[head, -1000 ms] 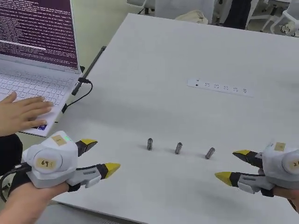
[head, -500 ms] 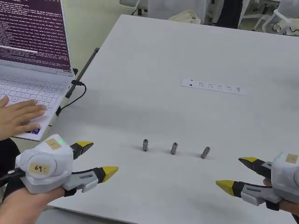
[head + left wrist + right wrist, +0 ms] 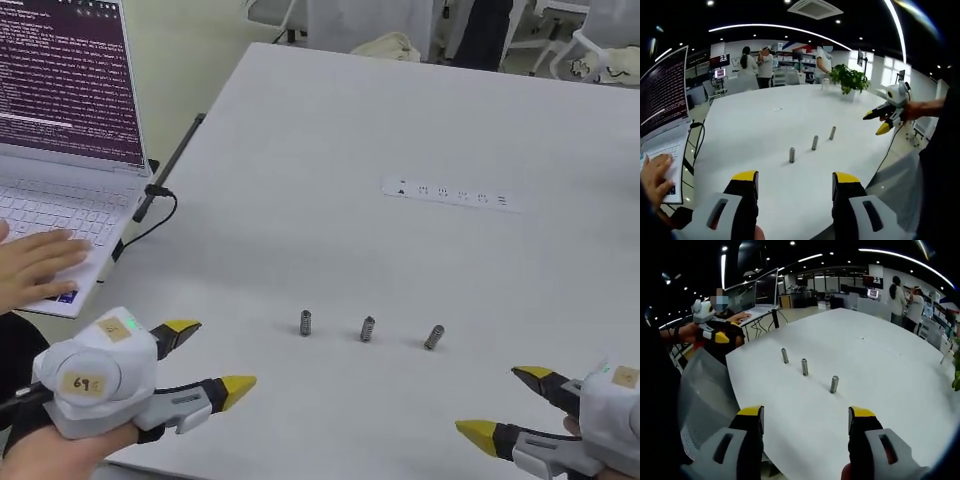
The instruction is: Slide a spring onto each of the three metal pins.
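Head view: three small grey coiled metal springs (image 3: 367, 329) stand in a row mid white table (image 3: 400, 120), well apart from yellow-tipped left gripper (image 3: 212, 355) and right gripper (image 3: 502, 402), both spread wide, empty.

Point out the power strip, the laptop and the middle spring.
power strip (image 3: 451, 195), head view, middle of its top.
laptop (image 3: 60, 90), head view, on its screen.
middle spring (image 3: 367, 329), head view, mid-coil.
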{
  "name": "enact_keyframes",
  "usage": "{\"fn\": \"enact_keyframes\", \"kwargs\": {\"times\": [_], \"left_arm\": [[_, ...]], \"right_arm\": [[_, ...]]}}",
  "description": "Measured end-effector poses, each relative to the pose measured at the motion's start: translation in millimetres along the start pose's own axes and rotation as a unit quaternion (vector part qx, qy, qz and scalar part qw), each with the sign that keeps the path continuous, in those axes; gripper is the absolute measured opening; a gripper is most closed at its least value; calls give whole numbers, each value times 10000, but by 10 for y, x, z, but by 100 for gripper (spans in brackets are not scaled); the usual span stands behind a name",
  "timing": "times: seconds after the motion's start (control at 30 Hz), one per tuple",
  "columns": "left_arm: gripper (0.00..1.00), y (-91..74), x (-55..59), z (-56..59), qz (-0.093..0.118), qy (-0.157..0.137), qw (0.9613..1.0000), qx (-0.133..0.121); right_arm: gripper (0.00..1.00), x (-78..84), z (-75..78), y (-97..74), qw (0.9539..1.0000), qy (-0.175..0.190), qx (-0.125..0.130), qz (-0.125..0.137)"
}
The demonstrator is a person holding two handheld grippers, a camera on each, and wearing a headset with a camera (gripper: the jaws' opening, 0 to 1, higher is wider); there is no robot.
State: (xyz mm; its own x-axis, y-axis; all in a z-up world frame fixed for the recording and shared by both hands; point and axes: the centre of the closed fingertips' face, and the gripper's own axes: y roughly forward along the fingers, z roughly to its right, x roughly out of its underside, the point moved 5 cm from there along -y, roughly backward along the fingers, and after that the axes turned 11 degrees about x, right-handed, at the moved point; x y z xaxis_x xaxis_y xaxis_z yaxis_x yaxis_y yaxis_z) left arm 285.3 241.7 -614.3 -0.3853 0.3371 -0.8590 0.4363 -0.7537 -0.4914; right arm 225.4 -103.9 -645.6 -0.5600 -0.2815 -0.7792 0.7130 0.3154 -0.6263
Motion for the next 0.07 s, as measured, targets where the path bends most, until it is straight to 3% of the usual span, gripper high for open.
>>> {"fn": "enact_keyframes", "kwargs": {"times": [0.07], "left_arm": [[55, 7, -2, 1, 3, -2, 10000, 7]], "right_arm": [[68, 4, 6, -3, 10000, -21, 15, -12]]}}
